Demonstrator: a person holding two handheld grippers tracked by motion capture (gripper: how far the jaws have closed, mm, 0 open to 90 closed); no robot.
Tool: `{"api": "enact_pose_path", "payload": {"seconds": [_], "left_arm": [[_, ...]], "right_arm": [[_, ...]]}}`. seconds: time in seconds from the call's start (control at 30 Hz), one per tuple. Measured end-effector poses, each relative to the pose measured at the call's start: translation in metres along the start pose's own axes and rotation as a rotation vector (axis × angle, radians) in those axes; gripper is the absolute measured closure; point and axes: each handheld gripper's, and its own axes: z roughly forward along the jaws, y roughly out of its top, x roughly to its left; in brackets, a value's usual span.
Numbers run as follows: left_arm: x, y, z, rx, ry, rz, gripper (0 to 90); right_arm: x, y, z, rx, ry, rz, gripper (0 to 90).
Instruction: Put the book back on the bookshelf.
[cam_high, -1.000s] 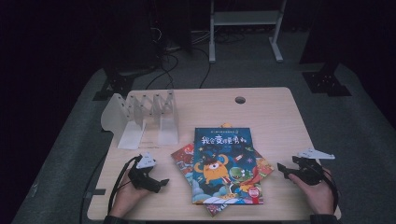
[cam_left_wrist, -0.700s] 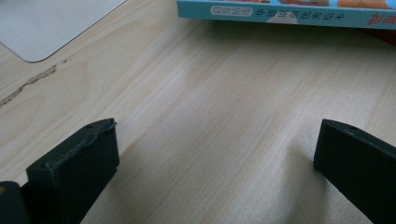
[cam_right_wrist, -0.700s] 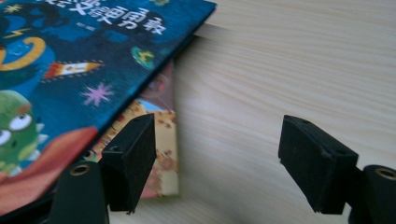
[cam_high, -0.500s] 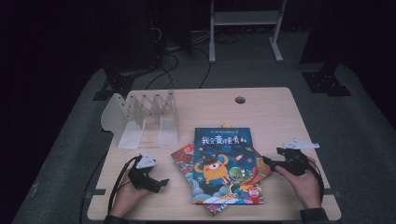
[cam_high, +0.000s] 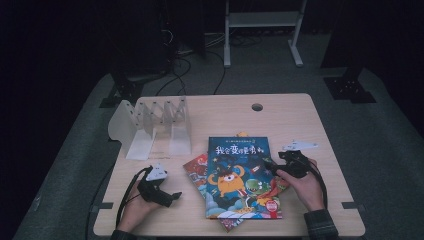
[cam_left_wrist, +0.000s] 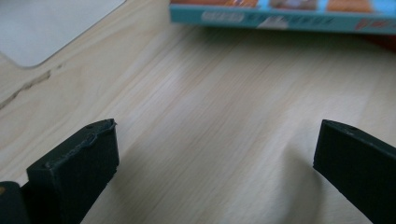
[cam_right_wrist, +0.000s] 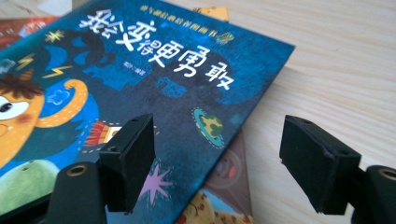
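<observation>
A blue picture book (cam_high: 240, 175) with an orange monster on its cover lies on top of a stack of books in the middle of the wooden table (cam_high: 300, 120). A red book (cam_high: 196, 167) sticks out under its left side. My right gripper (cam_high: 270, 167) is at the blue book's right edge and stands open. In the right gripper view one jaw of that gripper (cam_right_wrist: 217, 154) hovers over the blue cover (cam_right_wrist: 140, 70) and the other over bare wood. My left gripper (cam_high: 172, 196) rests open on the table left of the stack, with nothing between the jaws of that gripper (cam_left_wrist: 215, 154).
A clear plastic book rack (cam_high: 155, 125) with several dividers stands at the back left; its white base (cam_left_wrist: 46, 28) is in the left gripper view. A cable hole (cam_high: 257, 107) sits near the far edge. Bare wood lies right of the stack.
My right gripper has moved left across the table, from near the right edge up to the blue book's right side. The left gripper has stayed put.
</observation>
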Motion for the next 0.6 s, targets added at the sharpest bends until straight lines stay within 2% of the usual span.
{"api": "enact_pose_path", "payload": {"seconds": [0.03,0.07,0.1,0.13,0.17,0.2,0.27,0.37,0.4,0.6], "left_arm": [[0.0,0.0,0.0,0.0,0.0,0.0,0.0],[-0.004,0.008,-0.006,-0.06,-0.021,0.001,0.0],[-0.004,0.008,-0.006,-0.06,-0.021,0.001,0.0],[-0.008,0.015,-0.011,-0.091,-0.05,0.006,0.0],[-0.01,0.019,-0.012,-0.098,-0.063,0.015,0.0],[-0.01,0.019,-0.012,-0.098,-0.063,0.015,0.0],[-0.018,0.031,-0.011,-0.094,-0.075,0.059,0.0],[-0.024,0.039,-0.008,-0.1,-0.094,0.08,0.0],[-0.029,0.047,-0.004,-0.092,-0.112,0.102,0.0],[-0.039,0.068,0.012,-0.064,-0.127,0.175,0.0]], "right_arm": [[0.0,0.0,0.0,0.0,0.0,0.0,25.2],[0.001,0.001,0.005,0.01,0.0,-0.006,25.1],[0.001,0.001,0.005,0.01,0.0,-0.006,25.1],[0.003,0.003,0.008,0.015,0.004,-0.012,25.0],[0.003,0.004,0.009,0.017,0.004,-0.014,25.0],[0.003,0.004,0.009,0.017,0.004,-0.014,25.0],[0.005,0.007,0.013,0.023,0.007,-0.021,25.0],[0.006,0.009,0.016,0.025,0.008,-0.025,24.7],[0.007,0.012,0.019,0.03,0.008,-0.028,24.3],[0.007,0.013,0.025,0.039,0.011,-0.03,23.6]]}}
